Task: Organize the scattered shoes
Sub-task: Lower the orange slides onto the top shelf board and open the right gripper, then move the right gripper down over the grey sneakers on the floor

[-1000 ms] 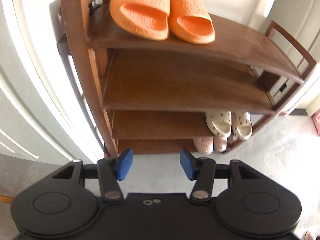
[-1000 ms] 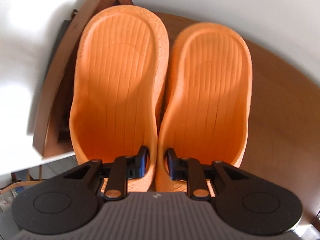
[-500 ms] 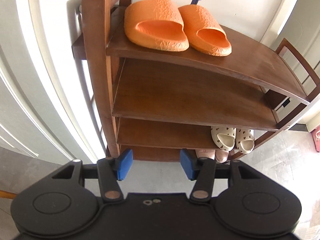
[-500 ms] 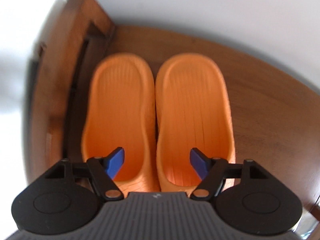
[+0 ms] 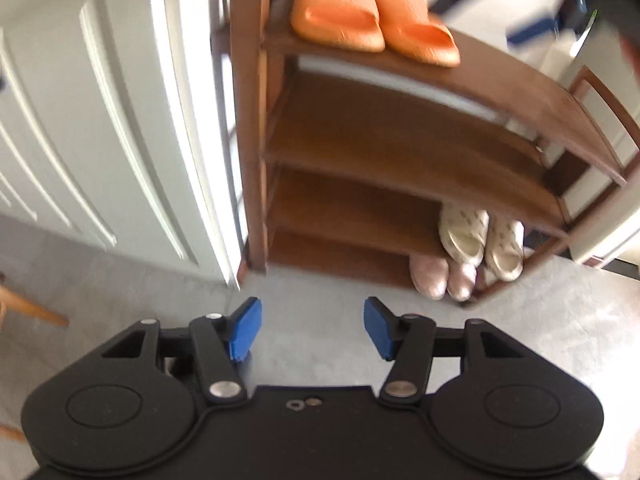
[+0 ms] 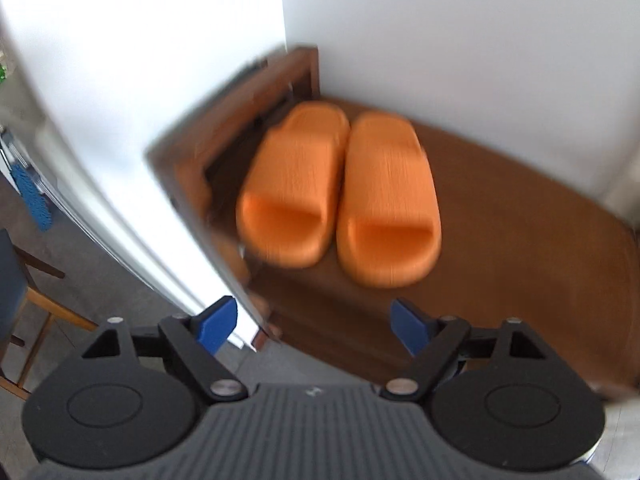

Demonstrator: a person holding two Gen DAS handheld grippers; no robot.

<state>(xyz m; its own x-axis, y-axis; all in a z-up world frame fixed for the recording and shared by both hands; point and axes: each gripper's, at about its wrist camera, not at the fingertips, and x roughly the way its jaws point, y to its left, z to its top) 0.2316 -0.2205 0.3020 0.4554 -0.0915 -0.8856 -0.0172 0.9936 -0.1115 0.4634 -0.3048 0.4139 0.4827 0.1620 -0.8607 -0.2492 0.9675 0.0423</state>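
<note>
A pair of orange slippers (image 5: 340, 20) (image 6: 292, 188) stands side by side at the left end of the top shelf of a brown wooden shoe rack (image 5: 520, 92) (image 6: 520, 240). My right gripper (image 6: 314, 320) hovers back from their open ends, its jaws opening with nothing between them. My left gripper (image 5: 312, 324) hangs over the grey floor in front of the rack, jaws opening and empty. Cream patterned slippers (image 5: 464, 236) sit on a lower shelf at the right. Pink slippers (image 5: 430, 276) sit just below them.
A white panelled door (image 5: 120, 120) stands left of the rack, tight against its side post. A wooden chair leg (image 5: 32, 308) shows at the far left, and a blue-seated chair (image 6: 8, 280) too. Grey floor (image 5: 540, 320) spreads in front. A white wall (image 6: 480, 40) backs the rack.
The right gripper let go of the slippers' inner edges, spread wide and drew back from them. The left gripper pulled away from the rack, bringing the door into view, and its jaws widened slightly.
</note>
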